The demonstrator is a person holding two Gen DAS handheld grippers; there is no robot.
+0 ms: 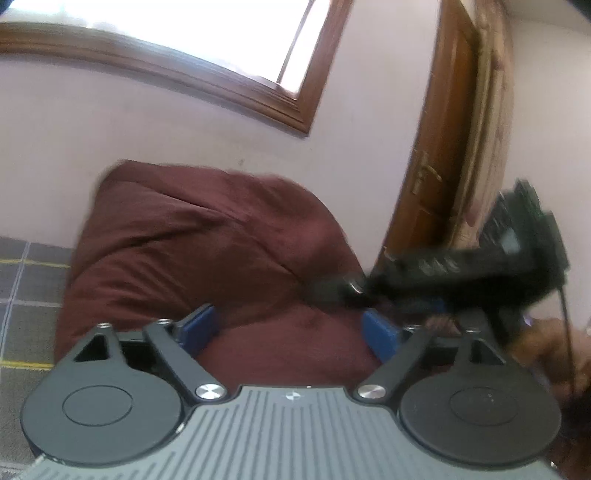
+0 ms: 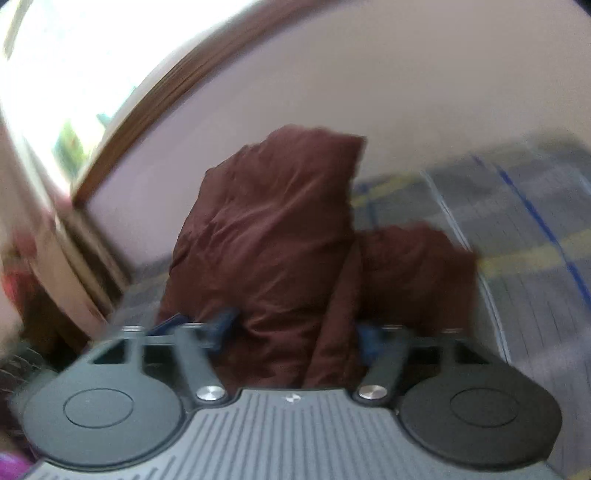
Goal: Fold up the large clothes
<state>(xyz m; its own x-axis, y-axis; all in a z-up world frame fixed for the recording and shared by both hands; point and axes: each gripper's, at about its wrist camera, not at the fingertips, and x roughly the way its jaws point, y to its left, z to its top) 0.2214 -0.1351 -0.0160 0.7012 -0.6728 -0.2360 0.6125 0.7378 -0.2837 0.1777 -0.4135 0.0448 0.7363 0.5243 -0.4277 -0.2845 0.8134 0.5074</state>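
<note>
A large maroon garment [image 1: 184,240] is bunched up in front of both grippers and rises against the pale wall. My left gripper [image 1: 290,328] stands wide, and the cloth bulges between its blue pads [image 1: 199,325] without being pinched. The right gripper [image 1: 325,291] comes in from the right, blurred, with its tips at the cloth's right side. In the right wrist view the garment [image 2: 266,221] fills the gap of my right gripper [image 2: 295,332]. Both of its blue pads [image 2: 221,325] press on a thick fold. A second lump of the cloth [image 2: 413,269] lies to the right.
A grey plaid sheet [image 2: 517,221] with yellow and blue lines covers the surface under the garment, also at the left edge of the sheet [image 1: 26,295]. A wood-framed window [image 1: 184,29] sits above on the wall. A brown wooden door [image 1: 436,147] stands at the right.
</note>
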